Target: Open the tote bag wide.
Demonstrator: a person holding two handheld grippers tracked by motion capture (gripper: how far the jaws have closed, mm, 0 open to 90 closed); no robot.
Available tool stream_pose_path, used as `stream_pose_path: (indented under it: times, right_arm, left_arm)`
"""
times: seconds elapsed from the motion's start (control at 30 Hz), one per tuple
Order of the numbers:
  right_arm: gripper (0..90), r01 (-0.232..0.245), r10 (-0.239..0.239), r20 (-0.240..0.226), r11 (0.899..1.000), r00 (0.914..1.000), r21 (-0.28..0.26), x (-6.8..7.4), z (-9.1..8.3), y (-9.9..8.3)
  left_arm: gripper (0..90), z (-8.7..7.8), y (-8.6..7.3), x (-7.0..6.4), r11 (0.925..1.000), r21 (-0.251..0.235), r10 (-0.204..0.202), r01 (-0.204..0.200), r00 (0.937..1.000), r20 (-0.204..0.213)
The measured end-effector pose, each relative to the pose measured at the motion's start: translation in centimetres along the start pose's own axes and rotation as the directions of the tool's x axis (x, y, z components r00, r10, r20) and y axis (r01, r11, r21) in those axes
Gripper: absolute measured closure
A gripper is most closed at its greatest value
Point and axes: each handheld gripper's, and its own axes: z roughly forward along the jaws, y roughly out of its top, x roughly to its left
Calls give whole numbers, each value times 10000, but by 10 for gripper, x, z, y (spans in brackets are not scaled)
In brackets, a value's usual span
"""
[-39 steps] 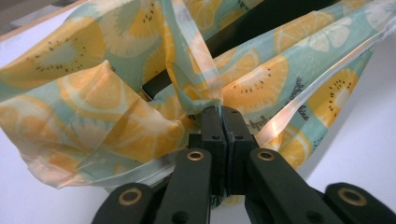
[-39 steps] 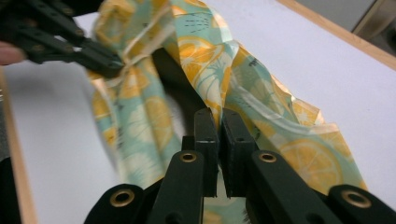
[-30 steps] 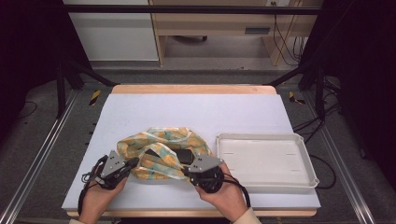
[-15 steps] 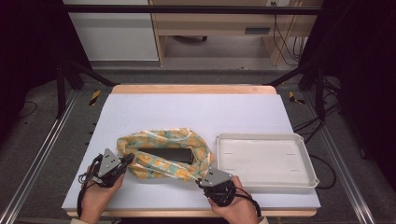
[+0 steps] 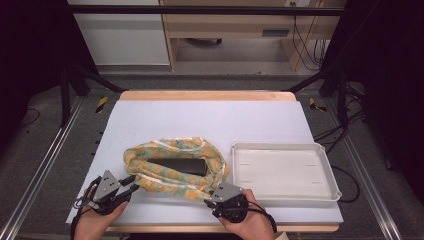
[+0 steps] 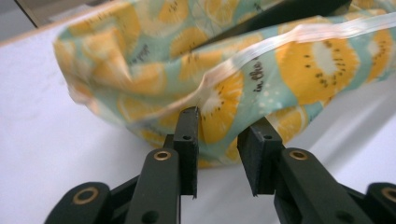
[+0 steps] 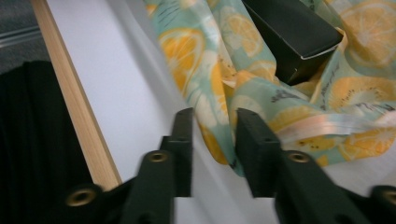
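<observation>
A patterned cloth bag (image 5: 175,167), printed with orange citrus slices on pale green, lies crumpled in a loop at the lower centre of the high view, on a white worktop (image 5: 210,120). A black box (image 5: 176,165) rests inside the loop, its edges partly covered by folds of fabric. To the right of the bag sits a white tray (image 5: 285,172), its left rim close to the bag.

The left gripper (image 5: 131,186) is at the lower left of the high view, its tips at the bag's near left edge. In the left gripper view its jaws stand apart with a clear gap, and the fabric lies just behind them; whether either jaw touches it is hard to tell.

The right gripper (image 5: 209,201) is at the lower centre, by the bag's near right corner. In the right gripper view, which is blurred, its jaws are also apart, and nothing is pinched between them. The person's hands are cut off by the bottom edge.
</observation>
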Motion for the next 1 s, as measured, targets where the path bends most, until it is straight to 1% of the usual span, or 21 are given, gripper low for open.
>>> stream_pose_path:
  times: [0.03,0.07,0.13,0.17,0.2,0.23,0.27,0.37,0.43,0.47,0.53,0.57,0.63,0.67,0.7,0.73,0.77,0.8,0.87,0.93,1.0]
  right_arm:
    - [561,3,-3,24,10000,10000,-95,0,-1,1]
    - [507,-16,17,58,9998,10000,-174,1,-3,3]
    - [418,-60,58,-50,9995,10000,-318,1,-6,7]
    - [352,-55,50,-133,9992,9999,-397,0,-10,11]
    - [352,-55,50,-133,9992,9999,-397,0,-10,11]
    - [326,-140,127,-250,9985,9996,-526,0,-16,17]
    - [326,-140,127,-250,9985,9996,-526,0,-16,17]
    - [342,-93,81,-174,9975,9998,-699,-3,-22,26]
    - [382,-186,190,45,9978,9998,-633,-9,-22,33]
    - [394,-401,405,57,9971,9992,-651,-13,-21,38]
    - [427,-581,582,-5,9961,9983,-668,-20,-17,45]
    - [439,-610,617,107,9962,9980,-622,-23,-13,50]
    - [482,-726,735,150,9960,9972,-517,-28,-6,56]
    - [526,-852,859,270,9961,9959,-239,-33,5,60]
    - [544,-949,949,408,9955,9946,-27,-35,11,60]
    - [544,-949,949,408,9955,9946,-27,-35,11,60]
    - [555,-1009,998,485,9947,9938,207,-37,16,58]
    - [558,-1130,1107,475,9924,9927,481,-38,22,55]
    - [557,-1276,1252,398,9897,9913,649,-38,27,49]
    - [530,-1351,1330,318,9880,9906,748,-37,30,43]
    - [487,-1430,1418,198,9861,9897,841,-35,33,38]
  left_arm:
    - [675,-1,-1,1,9999,18,153,-153,9998,120]
    - [673,-2,-2,0,9998,40,217,-218,9997,138]
    - [662,-7,-3,-3,9997,88,208,-209,9997,83]
    - [656,-9,-3,-5,9998,78,175,-175,9998,28]
    - [656,-11,-4,-6,9999,90,142,-141,9999,-16]
    - [656,-13,-5,-6,9998,129,148,-147,9999,-83]
    - [656,-14,-6,-6,9998,139,109,-108,9999,-92]
    - [660,-16,-12,-4,9986,437,299,-300,9996,15]
    - [665,-17,-15,-3,9983,528,255,-260,9996,111]
    - [664,-17,-16,-4,9983,536,218,-226,9996,162]
    - [664,-17,-16,-4,9978,602,282,-289,9995,131]
    - [662,-18,-16,-4,9978,599,282,-289,9995,133]
    - [657,-18,-17,-3,9977,582,328,-335,9994,133]
    - [655,-18,-17,-3,9979,570,285,-292,9995,129]
    - [655,-18,-18,-2,9981,566,234,-242,9996,142]
    - [655,-18,-18,-2,9980,583,231,-239,9996,135]
    - [655,-18,-18,-2,9981,565,227,-234,9997,135]
    - [653,-18,-18,-2,9982,562,220,-227,9997,129]
    - [652,-18,-18,-2,9984,539,191,-198,9997,127]
    - [649,-16,-17,-2,9986,506,135,-142,9998,138]
    - [643,-16,-17,-1,9985,513,194,-202,9997,146]
